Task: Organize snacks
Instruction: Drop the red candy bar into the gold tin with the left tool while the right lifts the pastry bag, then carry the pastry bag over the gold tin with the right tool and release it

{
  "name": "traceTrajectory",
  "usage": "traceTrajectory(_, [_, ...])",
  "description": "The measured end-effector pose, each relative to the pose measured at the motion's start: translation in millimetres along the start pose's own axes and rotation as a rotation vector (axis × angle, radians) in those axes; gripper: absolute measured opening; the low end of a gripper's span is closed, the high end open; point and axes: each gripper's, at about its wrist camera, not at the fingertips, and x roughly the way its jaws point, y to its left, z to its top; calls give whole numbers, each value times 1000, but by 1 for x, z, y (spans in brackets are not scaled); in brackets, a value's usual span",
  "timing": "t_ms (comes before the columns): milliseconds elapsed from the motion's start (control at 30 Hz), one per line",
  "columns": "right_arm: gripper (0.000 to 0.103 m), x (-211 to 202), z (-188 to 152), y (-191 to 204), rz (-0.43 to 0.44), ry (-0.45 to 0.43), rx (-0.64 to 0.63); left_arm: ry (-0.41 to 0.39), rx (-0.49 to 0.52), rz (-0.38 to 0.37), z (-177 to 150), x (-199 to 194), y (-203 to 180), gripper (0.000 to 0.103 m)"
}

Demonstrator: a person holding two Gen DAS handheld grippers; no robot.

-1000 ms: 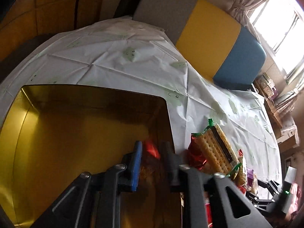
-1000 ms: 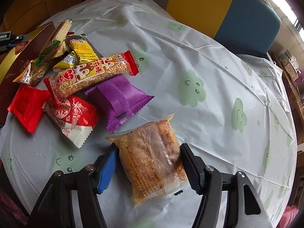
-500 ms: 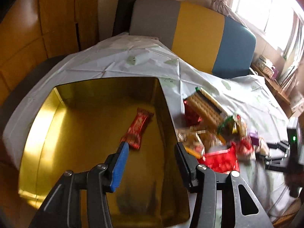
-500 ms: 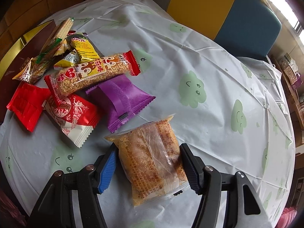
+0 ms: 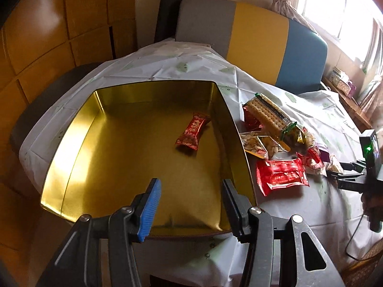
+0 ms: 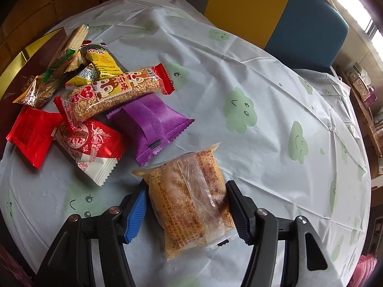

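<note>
A gold tin [image 5: 71,148] sits on the table's left side, and one red snack bar [image 5: 192,132] lies inside it. My left gripper [image 5: 190,202] is open and empty above the tin's near edge. My right gripper [image 6: 185,209] is open, its fingers on either side of a clear-wrapped orange pastry packet [image 6: 191,198] lying on the tablecloth. A pile of snacks lies beside the tin: a cracker pack [image 5: 268,113], a red pack [image 5: 281,175], a puffed-rice bar [image 6: 115,93], a purple pack [image 6: 150,124], and a red-and-white pack [image 6: 88,143].
The round table wears a white cloth with green clouds [image 6: 239,110]. A grey, yellow and blue chair back [image 5: 251,40] stands behind it. Wooden cabinets [image 5: 47,35] are at the left. The right gripper's body [image 5: 368,167] shows at the far right of the left wrist view.
My left gripper opened, let go of the red snack bar in the tin, and drew back and up. The right gripper has stayed around the pastry packet.
</note>
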Motion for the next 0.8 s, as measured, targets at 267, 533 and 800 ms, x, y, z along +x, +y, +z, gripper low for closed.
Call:
traceTrajectory(267, [62, -11, 5, 13, -75, 77, 66, -16, -19, 6, -8, -8, 16, 54])
traceTrajectory(533, [62, -52, -9, 24, -30, 11, 192, -13, -48, 2, -14, -6, 27, 54])
traceTrajectory(800, [62, -94, 5, 81, 170, -111, 178, -11, -92, 18, -15, -4, 42, 54])
